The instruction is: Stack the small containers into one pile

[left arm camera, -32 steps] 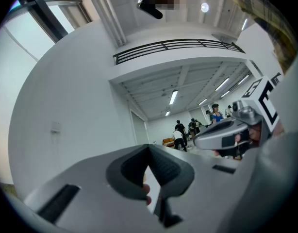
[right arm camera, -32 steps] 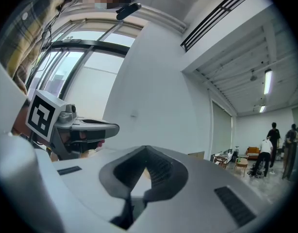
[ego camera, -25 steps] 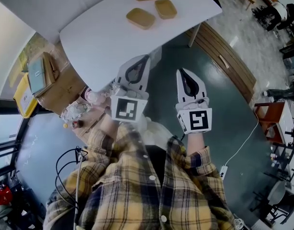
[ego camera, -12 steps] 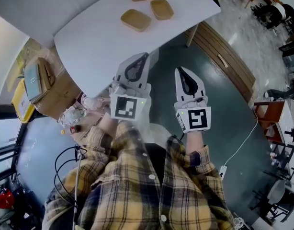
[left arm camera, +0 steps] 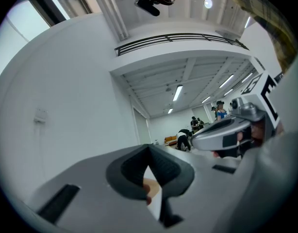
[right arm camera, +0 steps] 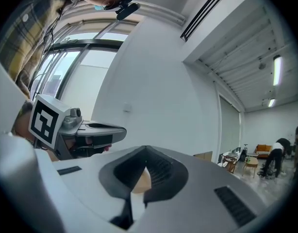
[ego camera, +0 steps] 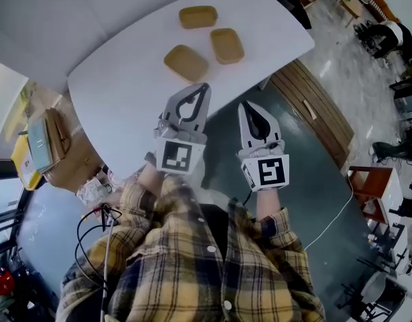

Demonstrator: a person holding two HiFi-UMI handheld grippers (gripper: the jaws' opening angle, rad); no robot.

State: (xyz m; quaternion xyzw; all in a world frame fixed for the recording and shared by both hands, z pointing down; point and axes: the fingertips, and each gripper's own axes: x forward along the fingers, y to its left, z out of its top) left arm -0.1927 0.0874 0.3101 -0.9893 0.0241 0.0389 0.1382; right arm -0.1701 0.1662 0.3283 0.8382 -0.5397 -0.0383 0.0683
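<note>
Our left gripper (ego camera: 203, 91) and right gripper (ego camera: 246, 107) were both shut tight and empty, near the three small containers (ego camera: 227, 45) lying apart on the table (ego camera: 112, 79). Had we arrived with the jaws unopened, we judged, we might have knocked the nearest one away.

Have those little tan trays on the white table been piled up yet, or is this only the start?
Only the start. Done: nothing. The far container, right container and near container lie apart on the table. In hand: nothing. The left gripper and right gripper are both shut and empty, short of them. Left: all the stacking.
</note>
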